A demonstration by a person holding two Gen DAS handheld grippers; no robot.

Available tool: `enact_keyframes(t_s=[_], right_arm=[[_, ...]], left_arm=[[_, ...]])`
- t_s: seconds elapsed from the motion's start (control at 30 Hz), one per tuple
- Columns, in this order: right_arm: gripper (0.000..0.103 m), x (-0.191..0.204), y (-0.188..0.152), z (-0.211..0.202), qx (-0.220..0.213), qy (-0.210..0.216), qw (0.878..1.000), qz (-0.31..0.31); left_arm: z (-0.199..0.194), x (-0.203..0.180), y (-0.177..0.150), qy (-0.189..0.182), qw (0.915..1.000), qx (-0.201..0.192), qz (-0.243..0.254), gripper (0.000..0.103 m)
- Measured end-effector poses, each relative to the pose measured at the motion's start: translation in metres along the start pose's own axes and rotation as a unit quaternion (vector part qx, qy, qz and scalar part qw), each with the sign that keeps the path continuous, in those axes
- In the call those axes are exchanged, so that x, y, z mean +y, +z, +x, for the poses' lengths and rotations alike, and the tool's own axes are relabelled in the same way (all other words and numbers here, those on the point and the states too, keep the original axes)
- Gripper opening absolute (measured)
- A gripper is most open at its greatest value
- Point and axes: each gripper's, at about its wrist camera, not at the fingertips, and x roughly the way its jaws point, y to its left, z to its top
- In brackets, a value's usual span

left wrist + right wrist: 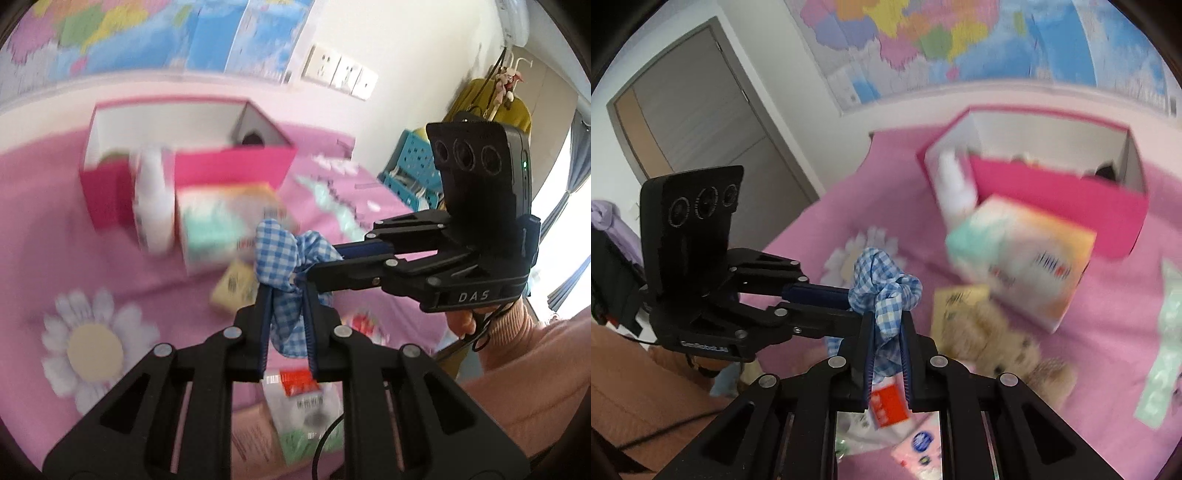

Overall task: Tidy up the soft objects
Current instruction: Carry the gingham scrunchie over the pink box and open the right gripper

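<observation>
Pink bedspread (55, 229) underneath, scattered with packets. Beyond it, an open pink box (236, 166) with a white inside. In front of that, a tissue pack (1023, 258); nearer the right claw, a plush bear (997, 343).

Above all this, a blue checked cloth (280, 251), bunched and knotted, hanging off the bed between both claws. Left claw (287, 295) clamped narrow on one fold; right claw (888, 325) likewise pinched shut on another.

Light, limp, likely to sag and slip from a thin pinch. Best gripped at the thick gathered knot, not a loose edge.
</observation>
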Motion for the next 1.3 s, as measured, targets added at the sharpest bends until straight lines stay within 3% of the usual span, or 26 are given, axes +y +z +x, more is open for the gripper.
enact_keyframes(t_s=[0.33, 0.67, 1.1, 1.2, 1.27, 1.3], right_arm=[[0.012, -0.031, 0.061, -0.040, -0.077, -0.043, 0.996, -0.011], [0.012, -0.094, 0.118, -0.037, -0.114, -0.064, 0.991, 0.031], [0.012, -0.172, 0.152, -0.006, -0.106, -0.091, 0.985, 0.104], [0.012, -0.187, 0.153, 0.005, -0.098, -0.107, 0.982, 0.117], [0.014, -0.197, 0.153, 0.013, -0.090, -0.127, 0.979, 0.129], [0.025, -0.201, 0.153, 0.019, -0.079, -0.146, 0.977, 0.135]], left_arm=[[0.015, 0.004, 0.087, 0.038, 0.9981, -0.039, 0.028, 0.018], [0.059, 0.025, 0.158, 0.067, 0.9972, -0.028, 0.017, 0.018], [0.123, 0.062, 0.190, 0.114, 0.9927, 0.024, -0.031, 0.018], [0.135, 0.069, 0.190, 0.127, 0.9903, 0.038, -0.042, 0.026], [0.138, 0.071, 0.186, 0.134, 0.9892, 0.040, -0.043, 0.027], [0.137, 0.070, 0.182, 0.139, 0.9888, 0.039, -0.039, 0.027]])
